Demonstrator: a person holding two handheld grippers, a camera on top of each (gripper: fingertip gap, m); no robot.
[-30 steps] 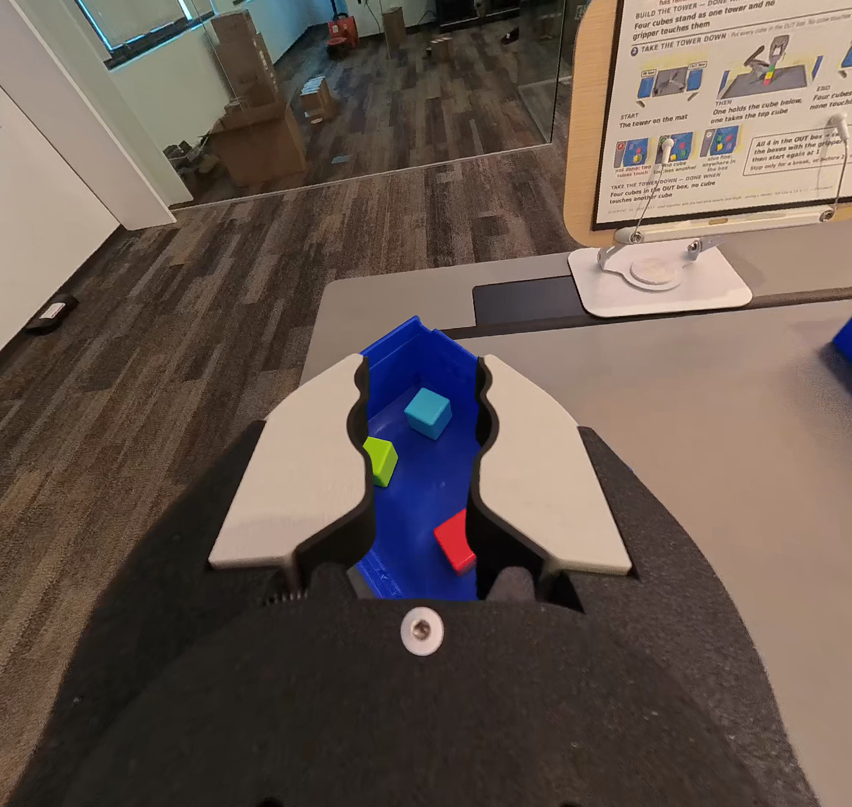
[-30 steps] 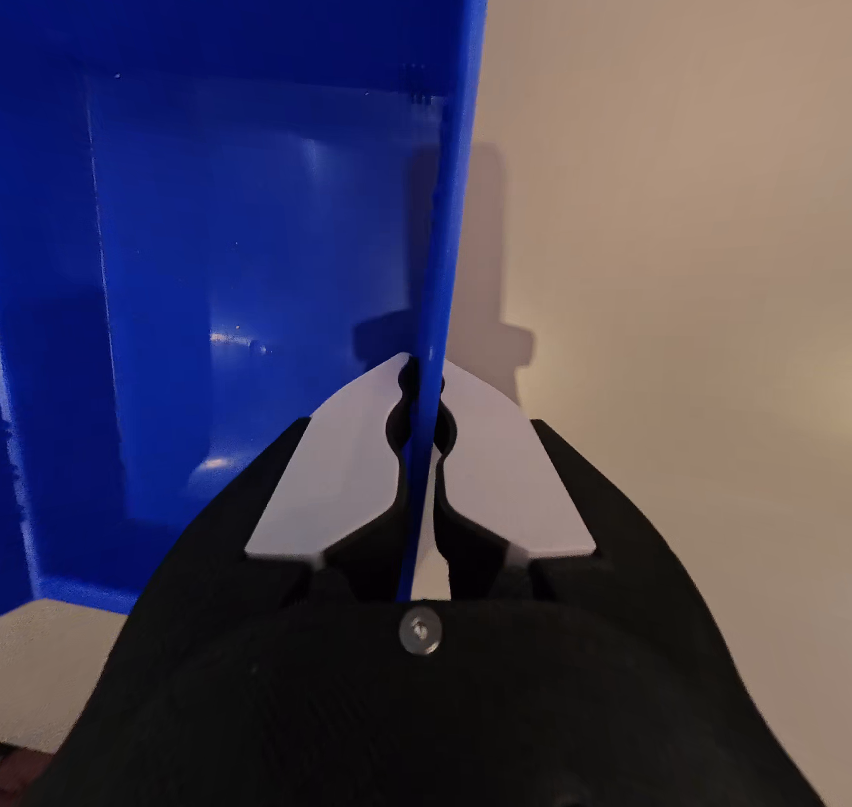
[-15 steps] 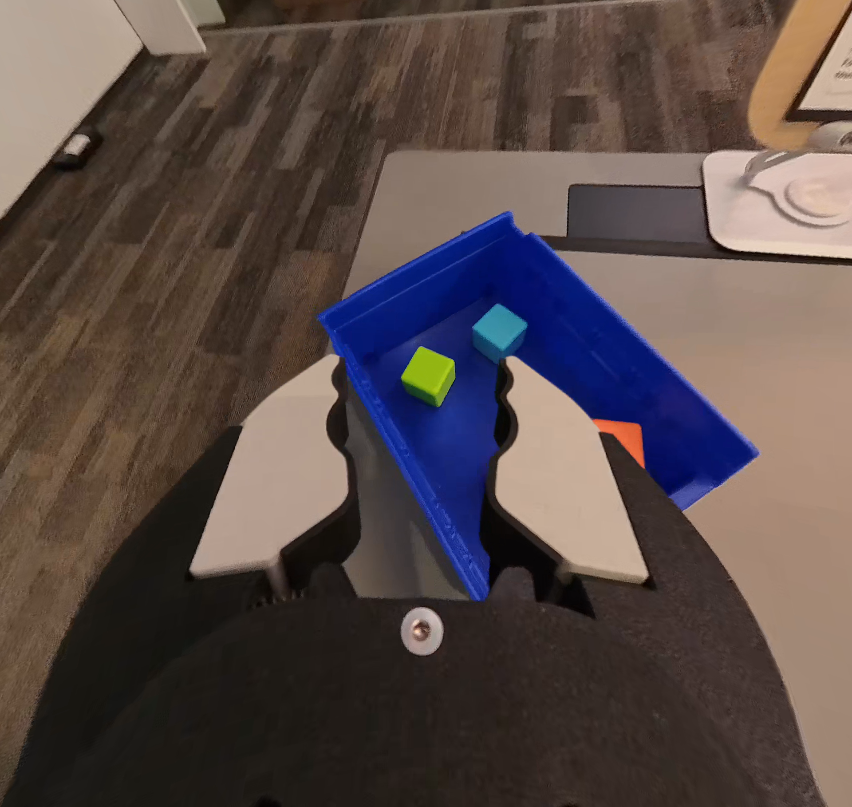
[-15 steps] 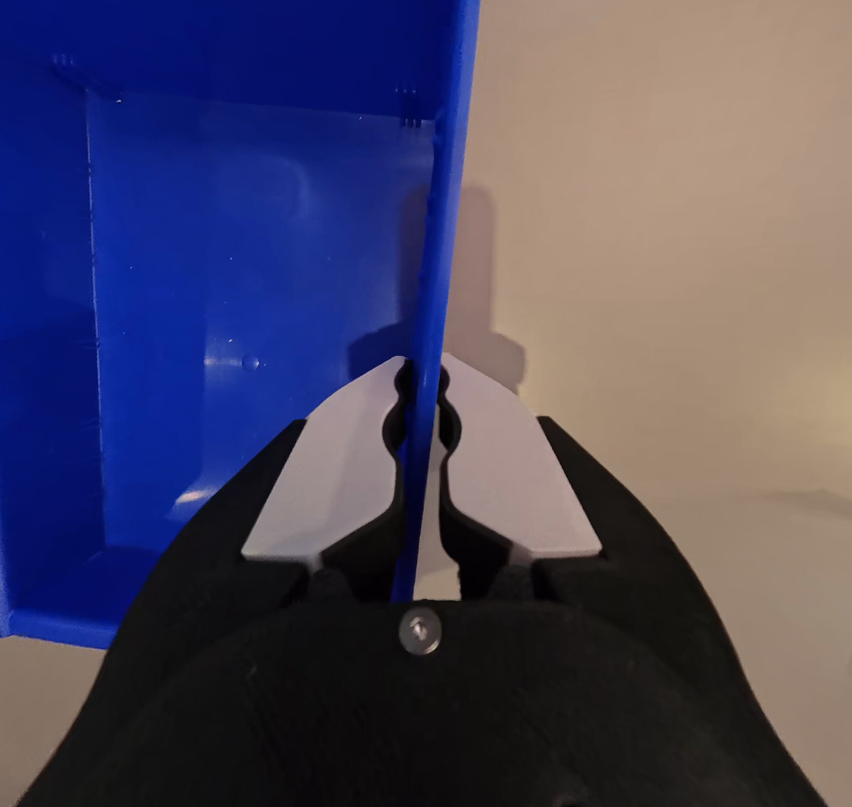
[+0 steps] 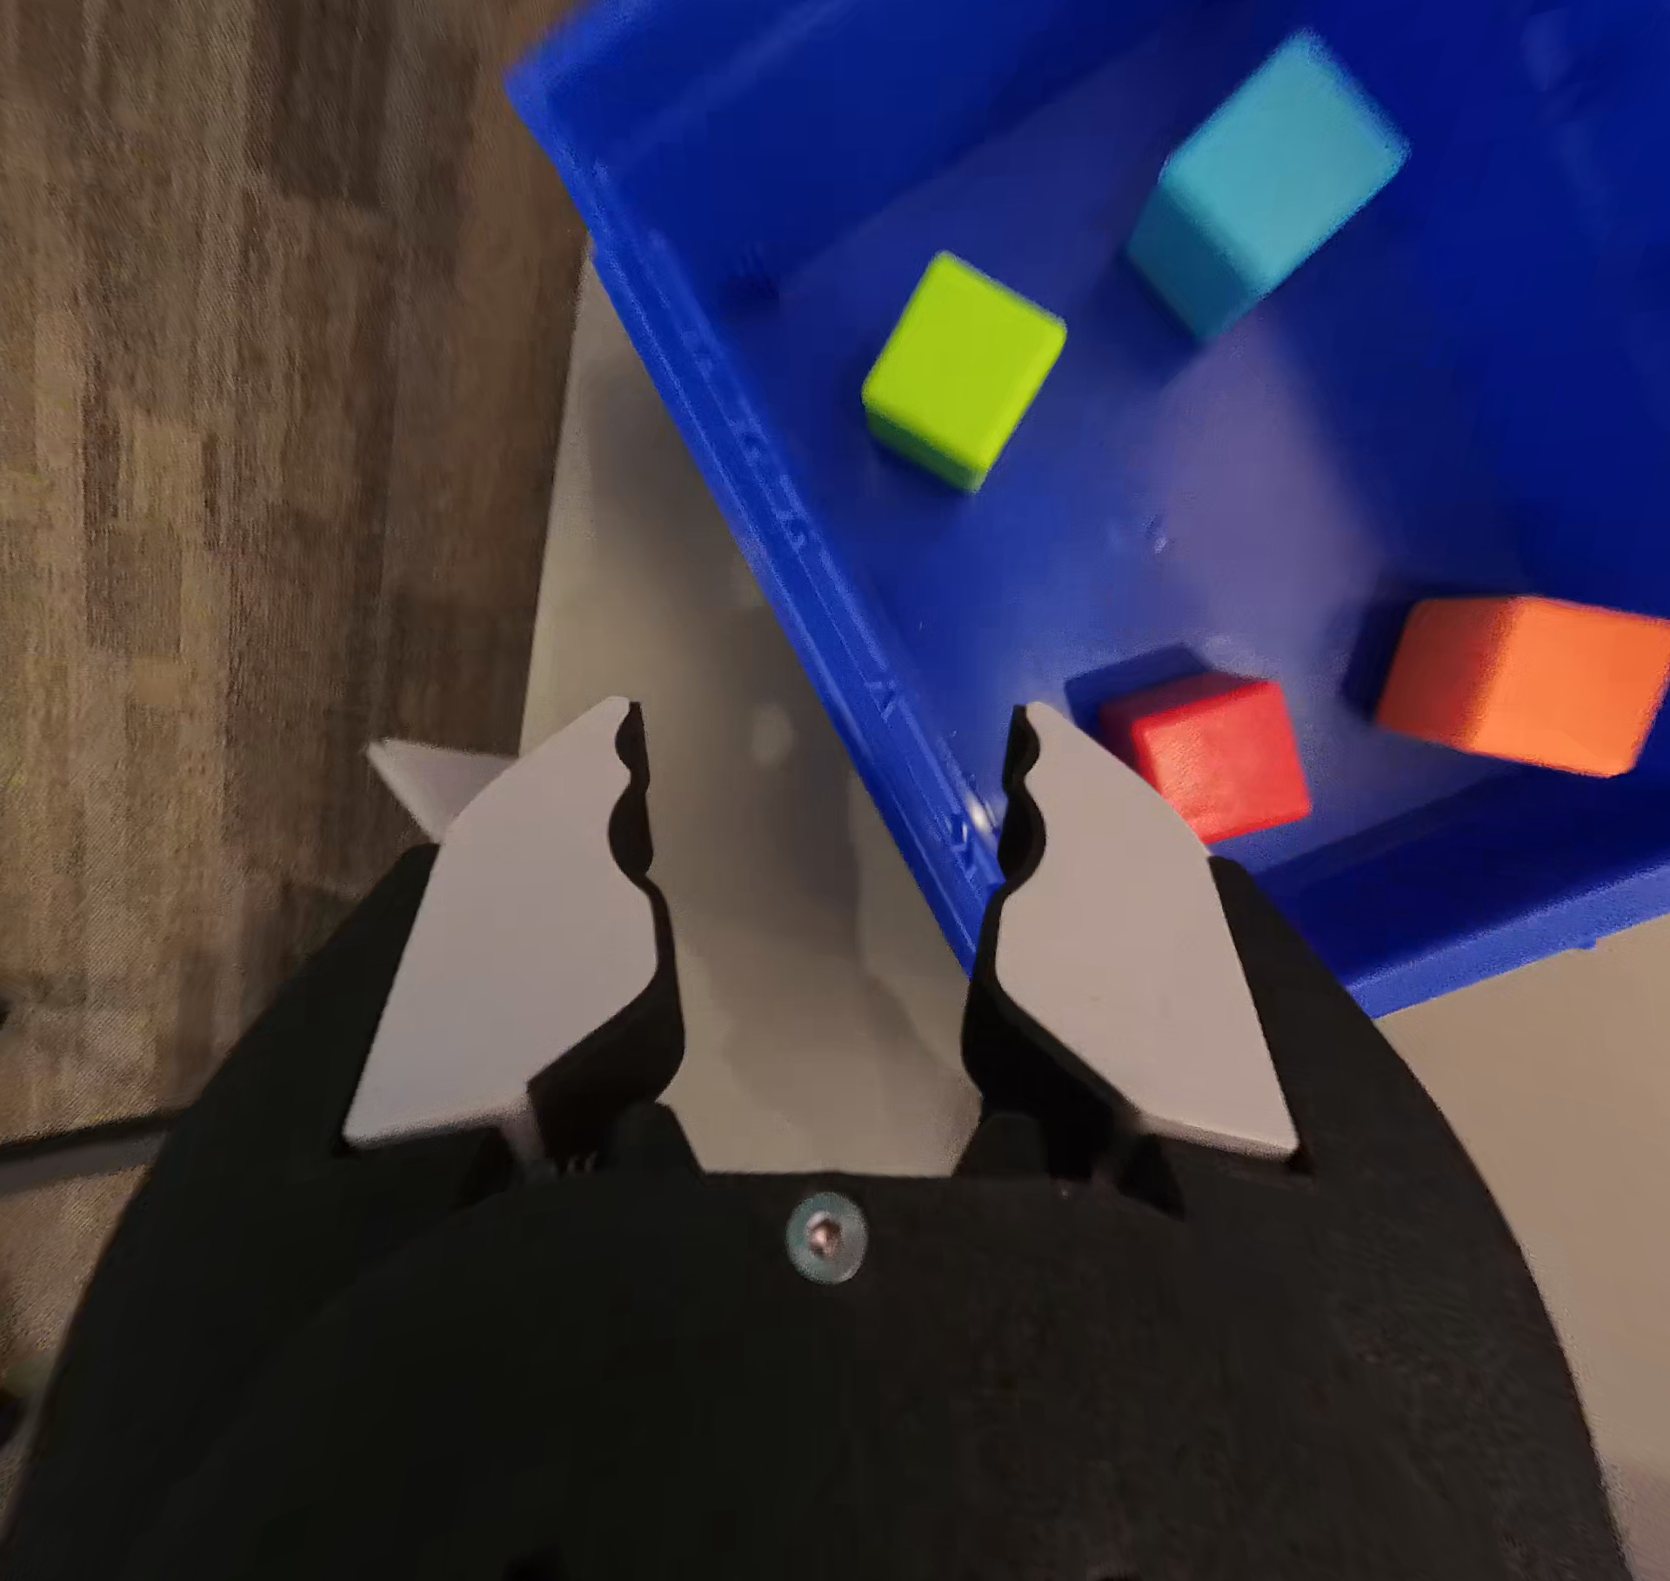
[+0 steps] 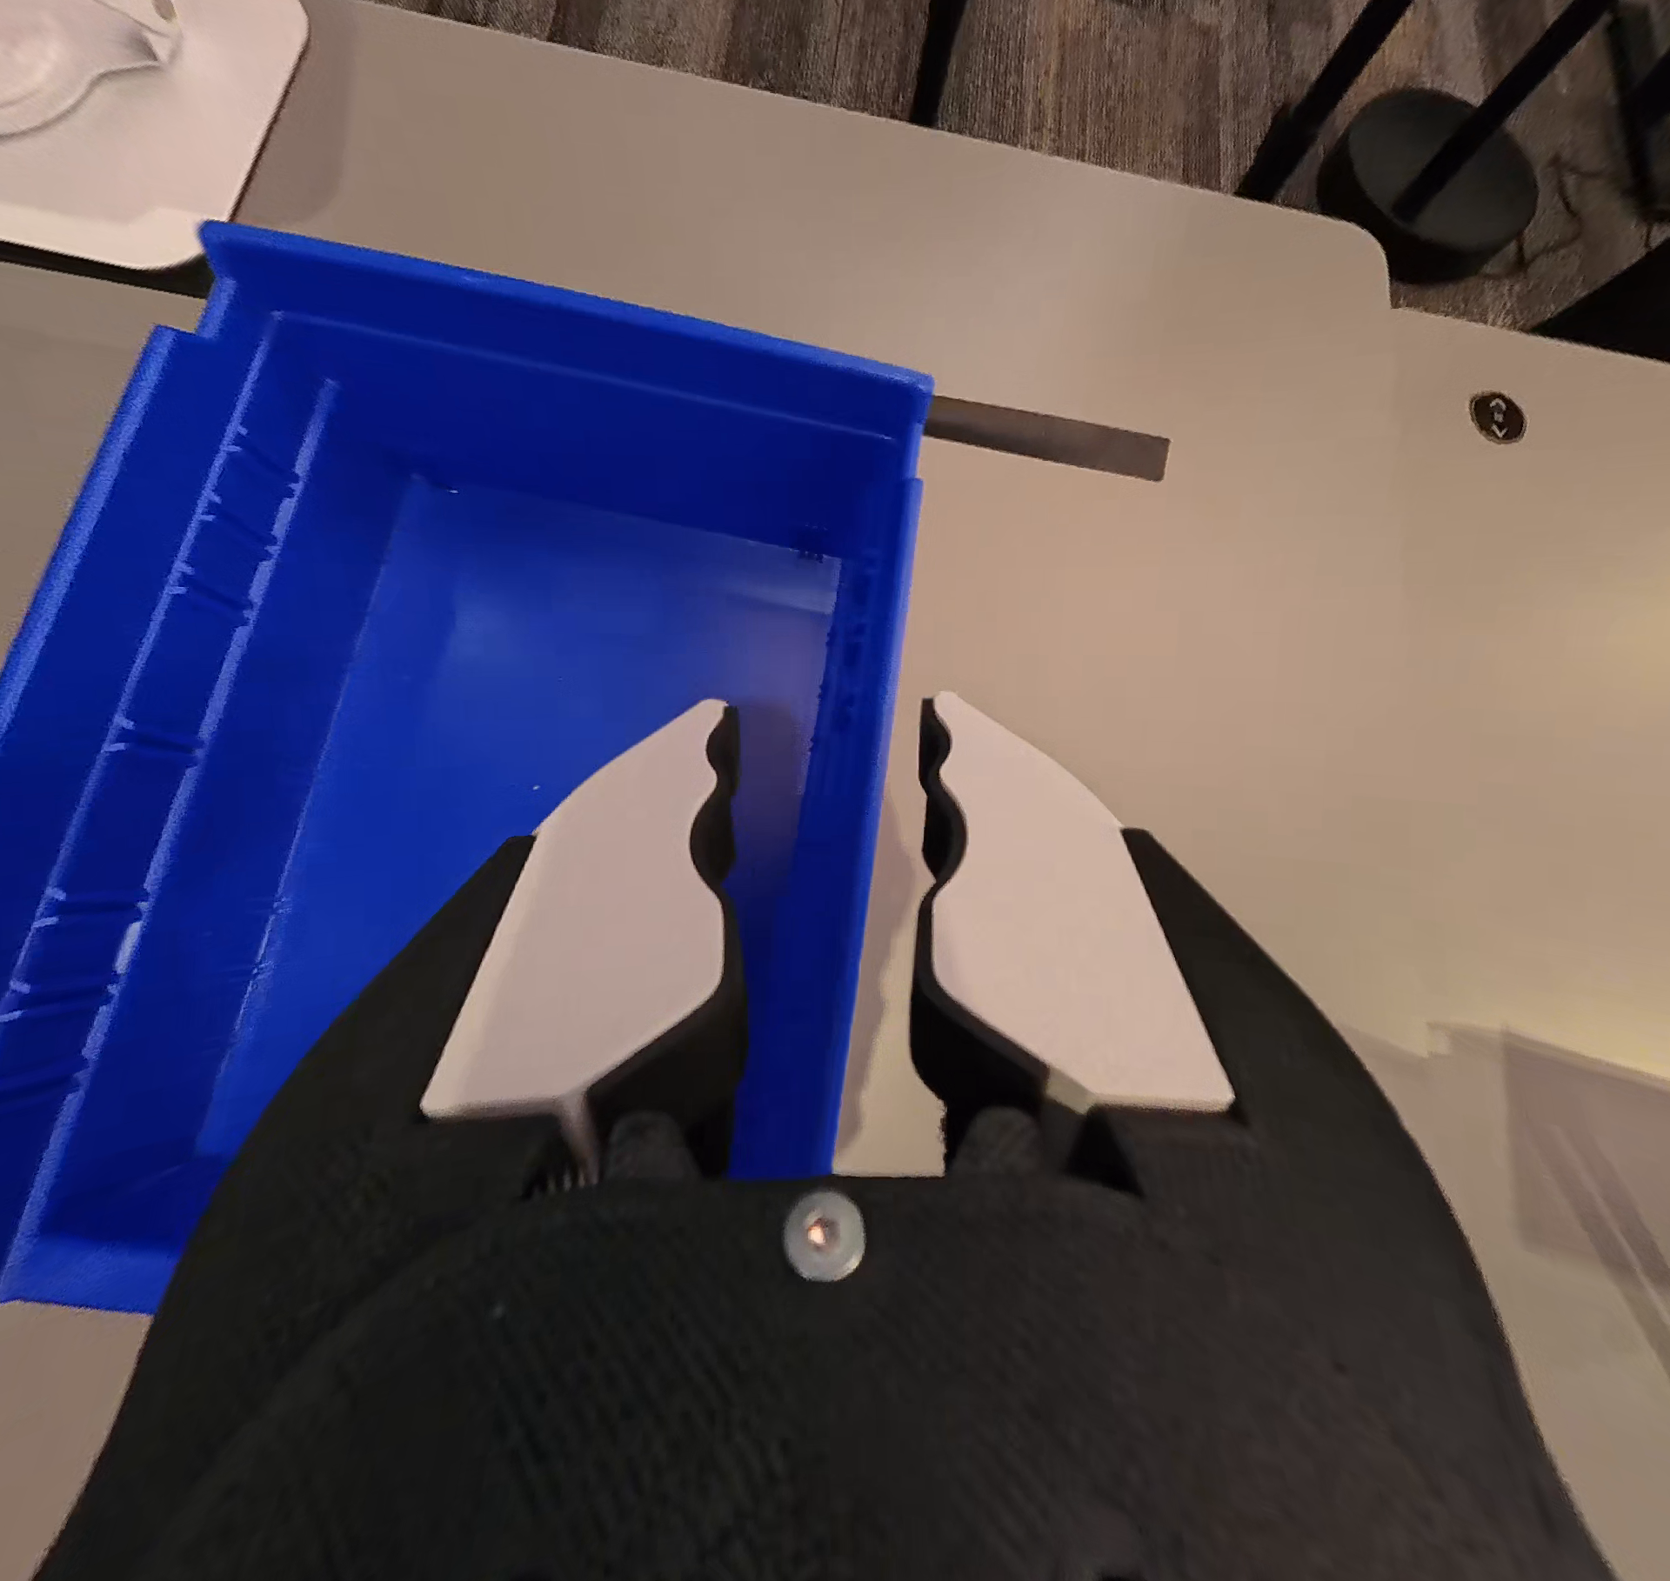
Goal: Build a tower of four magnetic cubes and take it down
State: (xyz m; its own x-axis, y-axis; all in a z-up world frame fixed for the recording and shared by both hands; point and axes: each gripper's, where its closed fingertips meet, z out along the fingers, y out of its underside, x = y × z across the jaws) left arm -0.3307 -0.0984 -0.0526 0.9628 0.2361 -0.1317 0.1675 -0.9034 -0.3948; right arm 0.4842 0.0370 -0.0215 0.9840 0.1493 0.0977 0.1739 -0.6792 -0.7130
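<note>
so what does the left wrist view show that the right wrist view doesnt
Only the left wrist view: a blue bin holding four separate cubes, the green cube, teal cube, red cube and orange cube.

Only the right wrist view: an empty blue bin, a white stand base, and a black round base on the floor.

Both: an open gripper, left gripper and right gripper, astride a bin wall, the grey table, wood-look floor.

Four separate magnetic cubes on the floor of a blue bin (image 5: 795, 535): green cube (image 5: 962, 369) near the left wall, cyan cube (image 5: 1265, 182) farther in, red cube (image 5: 1206, 752) and orange cube (image 5: 1527, 693) side by side, apart, near the front wall.
</note>
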